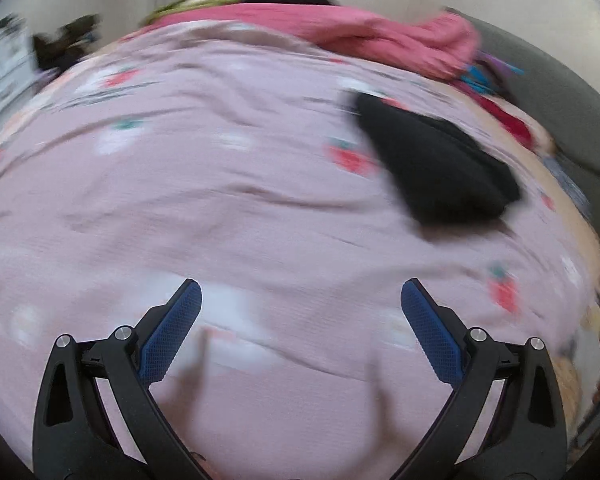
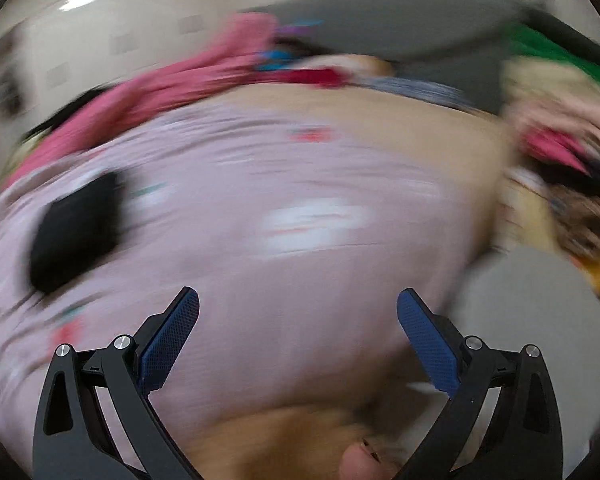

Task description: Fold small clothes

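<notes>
Two grippers, left (image 1: 300,296) & right (image 2: 298,304), both w/ fingers spread wide, holding nothing, over pink strawberry-print sheet (image 1: 220,208). Black garment (image 1: 436,164) lies mid-right in left view, looks already folded into a compact bundle, but blur limits certainty. Unfolded pile of clothes (image 2: 560,160) at right of right view: most of task prob. left.

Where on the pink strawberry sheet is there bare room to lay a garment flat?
The widest free patch on the pink sheet lies between the open left gripper and the pink blanket, left of the black garment. The heap of clothes crowds the right edge, past the open right gripper.
</notes>
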A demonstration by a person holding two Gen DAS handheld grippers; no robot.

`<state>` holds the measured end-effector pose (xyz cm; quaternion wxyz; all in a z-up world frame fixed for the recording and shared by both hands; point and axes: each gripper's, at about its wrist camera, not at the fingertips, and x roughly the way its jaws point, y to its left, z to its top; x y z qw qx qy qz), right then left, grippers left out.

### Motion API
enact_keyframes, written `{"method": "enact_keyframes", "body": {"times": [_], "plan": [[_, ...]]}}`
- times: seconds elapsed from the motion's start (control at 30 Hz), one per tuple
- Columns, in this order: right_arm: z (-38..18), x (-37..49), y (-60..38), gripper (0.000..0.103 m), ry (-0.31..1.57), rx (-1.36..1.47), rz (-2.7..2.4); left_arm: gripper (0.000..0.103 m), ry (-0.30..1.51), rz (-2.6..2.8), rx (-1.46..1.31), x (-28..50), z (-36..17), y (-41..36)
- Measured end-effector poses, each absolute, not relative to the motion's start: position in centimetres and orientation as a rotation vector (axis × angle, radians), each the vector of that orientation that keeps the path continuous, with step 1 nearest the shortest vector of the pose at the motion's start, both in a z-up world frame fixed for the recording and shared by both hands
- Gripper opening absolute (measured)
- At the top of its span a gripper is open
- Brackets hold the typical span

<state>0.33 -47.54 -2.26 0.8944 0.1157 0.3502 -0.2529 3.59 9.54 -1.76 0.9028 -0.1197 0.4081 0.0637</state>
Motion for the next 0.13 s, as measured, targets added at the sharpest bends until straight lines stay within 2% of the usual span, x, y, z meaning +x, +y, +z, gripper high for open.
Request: {"method": "enact_keyframes", "body": {"times": [0.13], "plan": [[-6.1, -2.0, -61.2, 0.099, 0.806, 0.312, -0.958, 0.094, 0.85, 0.36, -0.3, 5.0, -1.4, 20.9]]}}
